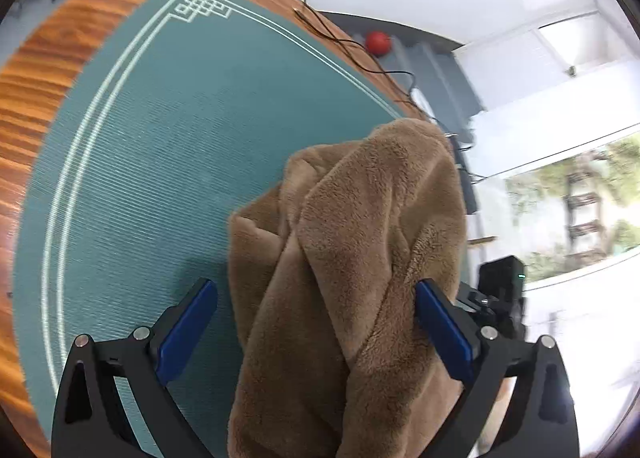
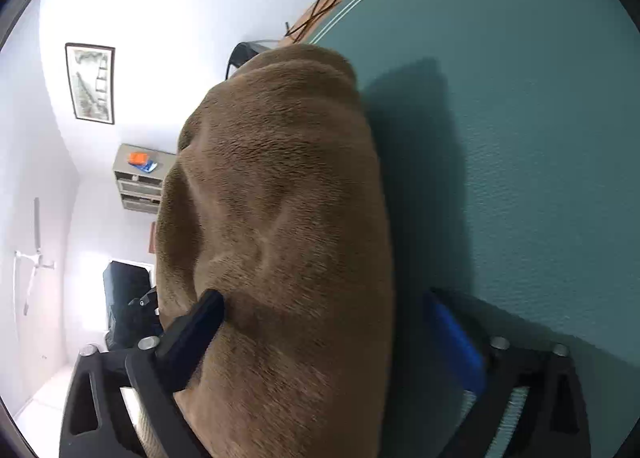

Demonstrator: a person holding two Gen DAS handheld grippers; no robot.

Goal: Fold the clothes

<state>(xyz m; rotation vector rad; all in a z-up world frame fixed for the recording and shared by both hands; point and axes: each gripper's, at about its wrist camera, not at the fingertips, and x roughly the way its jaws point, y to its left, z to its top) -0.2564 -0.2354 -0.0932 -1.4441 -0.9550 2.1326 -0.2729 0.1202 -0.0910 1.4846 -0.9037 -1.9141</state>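
Note:
A brown fleece garment lies bunched in a heap on the teal mat, near the mat's edge. My left gripper stands open around its near end. The right blue pad is against the fleece and the left pad is apart from it. In the right wrist view the same garment fills the middle. My right gripper is open too. Its left finger rests against the fleece, and its right blue pad hangs free over the mat.
The mat, with a white line border, covers a wooden table. A black cable runs along the table's far edge beside a red ball. A black device sits right of the garment. A shelf unit stands by the wall.

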